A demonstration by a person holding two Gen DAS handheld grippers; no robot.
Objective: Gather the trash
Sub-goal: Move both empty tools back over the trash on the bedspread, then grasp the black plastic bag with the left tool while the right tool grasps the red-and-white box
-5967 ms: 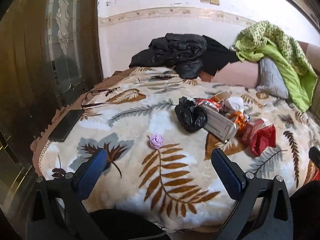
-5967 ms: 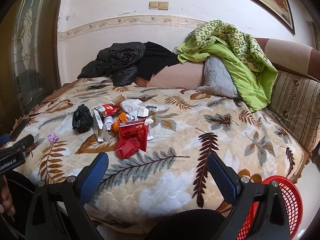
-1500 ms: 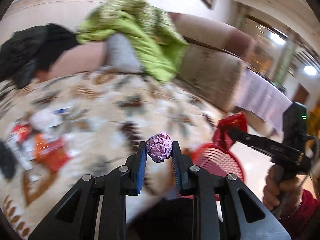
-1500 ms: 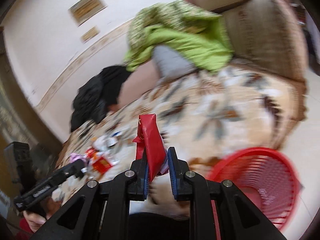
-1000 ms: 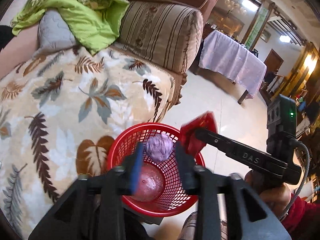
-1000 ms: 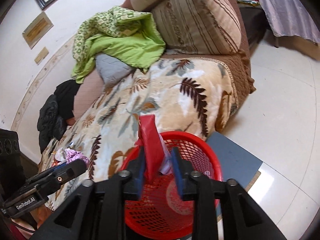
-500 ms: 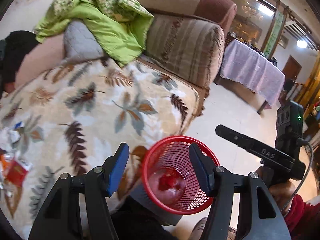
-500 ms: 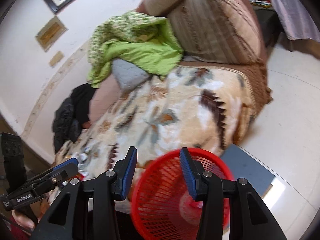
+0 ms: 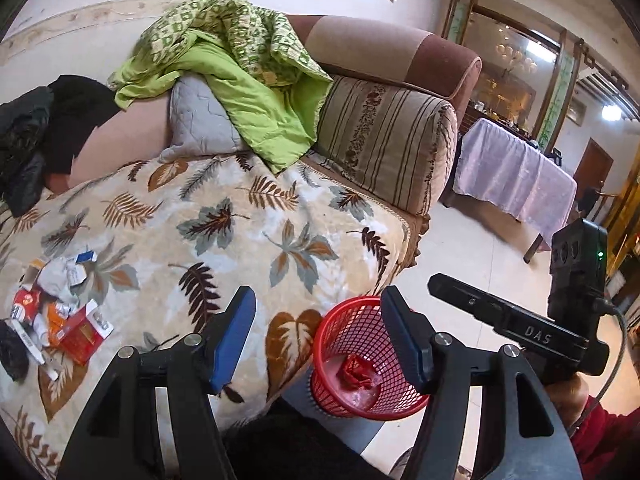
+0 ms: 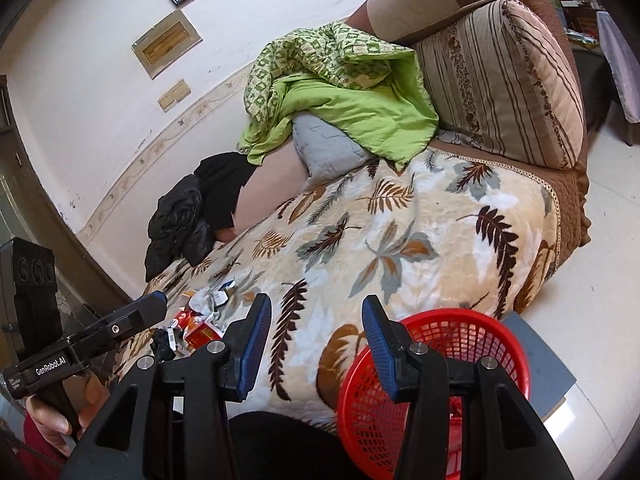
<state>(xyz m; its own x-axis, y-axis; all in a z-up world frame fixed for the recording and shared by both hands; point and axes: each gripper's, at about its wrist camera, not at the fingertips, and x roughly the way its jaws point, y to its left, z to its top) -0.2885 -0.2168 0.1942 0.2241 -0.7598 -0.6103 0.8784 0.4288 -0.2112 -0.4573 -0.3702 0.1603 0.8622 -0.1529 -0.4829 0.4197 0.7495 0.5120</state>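
Note:
A red mesh basket stands on the floor by the bed's corner, with a crumpled red wrapper inside. It also shows in the right wrist view. A pile of trash lies on the leaf-print blanket at the far left: red packets, white paper, a black bag. In the right wrist view the pile is at lower left. My left gripper is open and empty above the basket's edge. My right gripper is open and empty, between blanket and basket.
A green quilt and grey pillow lie at the bed's head beside a striped cushion. Black clothes are heaped by the wall. A table with purple cloth stands on the tiled floor.
Both grippers opened over the basket and dropped the purple ball and the red wrapper. They have since swung back toward the bed, and the trash pile is in view again.

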